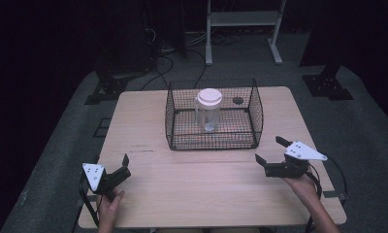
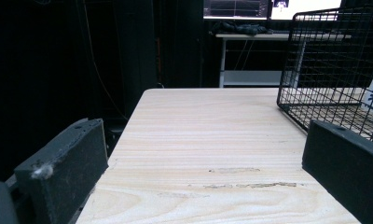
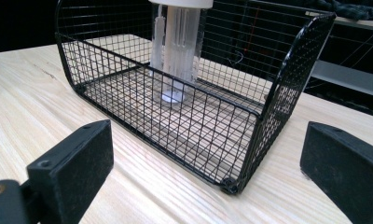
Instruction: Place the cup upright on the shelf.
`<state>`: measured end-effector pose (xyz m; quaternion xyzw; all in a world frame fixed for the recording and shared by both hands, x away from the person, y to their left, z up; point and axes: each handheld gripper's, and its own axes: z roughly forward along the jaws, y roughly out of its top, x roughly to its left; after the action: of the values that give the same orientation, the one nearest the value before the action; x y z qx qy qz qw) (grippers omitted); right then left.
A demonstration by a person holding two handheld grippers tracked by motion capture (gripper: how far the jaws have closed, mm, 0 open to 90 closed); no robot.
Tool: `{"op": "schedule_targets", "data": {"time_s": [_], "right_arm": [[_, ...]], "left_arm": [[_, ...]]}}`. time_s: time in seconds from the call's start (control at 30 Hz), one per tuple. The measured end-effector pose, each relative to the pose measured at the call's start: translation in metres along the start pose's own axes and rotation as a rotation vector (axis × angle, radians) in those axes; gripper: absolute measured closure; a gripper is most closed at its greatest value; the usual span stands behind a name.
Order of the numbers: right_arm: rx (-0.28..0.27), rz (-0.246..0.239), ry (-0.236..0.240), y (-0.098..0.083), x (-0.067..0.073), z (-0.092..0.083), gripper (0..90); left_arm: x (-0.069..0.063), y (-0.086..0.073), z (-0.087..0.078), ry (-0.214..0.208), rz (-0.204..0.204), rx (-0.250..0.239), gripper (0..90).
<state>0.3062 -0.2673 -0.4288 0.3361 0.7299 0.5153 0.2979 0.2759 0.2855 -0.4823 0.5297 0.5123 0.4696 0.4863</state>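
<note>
While a person sits at the near edge of a light wooden table (image 1: 206, 184), each hand holds a black two-jaw gripper low over the tabletop, and both grippers are released with nothing between their jaws. Seen from the high view, the left gripper (image 1: 124, 167) hovers near the table's front left corner, its jaws spread and angled toward the middle, a grey three-cornered plate on top and a dark cable trailing back past the hand. On the opposite side, the right gripper (image 1: 269, 150) sits near the front right edge, jaws wide apart and pointing left toward the table's centre. Between and beyond them, toward the far half of the table, stands a black wire basket (image 1: 175, 121) with an open top and a lower front wall. Inside the basket, a clear plastic jar (image 1: 209, 114) with a white lid stands upright, roughly in the middle of the basket floor and apart from its walls. From the right gripper view, the basket's near corner lies just ahead between the spread jaws, with the jar rising behind the mesh. From the left gripper view, bare wood stretches ahead, and the basket sits off to the right. Both grippers are well apart from the basket.
</note>
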Motion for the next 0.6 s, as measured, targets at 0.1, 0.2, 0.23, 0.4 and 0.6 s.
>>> {"op": "schedule_targets", "data": {"time_s": [0.1, 0.2, 0.23, 0.4, 0.6], "right_arm": [[0.0, -0.003, -0.005, -0.003, 0.001, -0.003, 2.1], [0.002, -0.004, -0.01, -0.007, 0.002, -0.005, 2.1], [0.004, -0.004, -0.011, -0.008, 0.002, -0.005, 2.1], [0.0, 0.0, -0.017, -0.013, 0.003, -0.011, 2.1], [0.003, 0.015, -0.021, -0.021, 0.004, -0.015, 2.1]], "left_arm": [[0.0, 0.0, 0.0, 0.0, 0.001, 0.0, 0.0], [0.0, 0.0, 0.0, 0.0, 0.0, 0.0, 0.0], [0.0, 0.0, 0.0, 0.0, 0.0, 0.0, 0.0], [0.0, 0.0, 0.0, 0.0, 0.0, -0.001, 0.0], [0.0, 0.0, 0.0, 0.001, 0.0, 0.0, 0.0]]}}
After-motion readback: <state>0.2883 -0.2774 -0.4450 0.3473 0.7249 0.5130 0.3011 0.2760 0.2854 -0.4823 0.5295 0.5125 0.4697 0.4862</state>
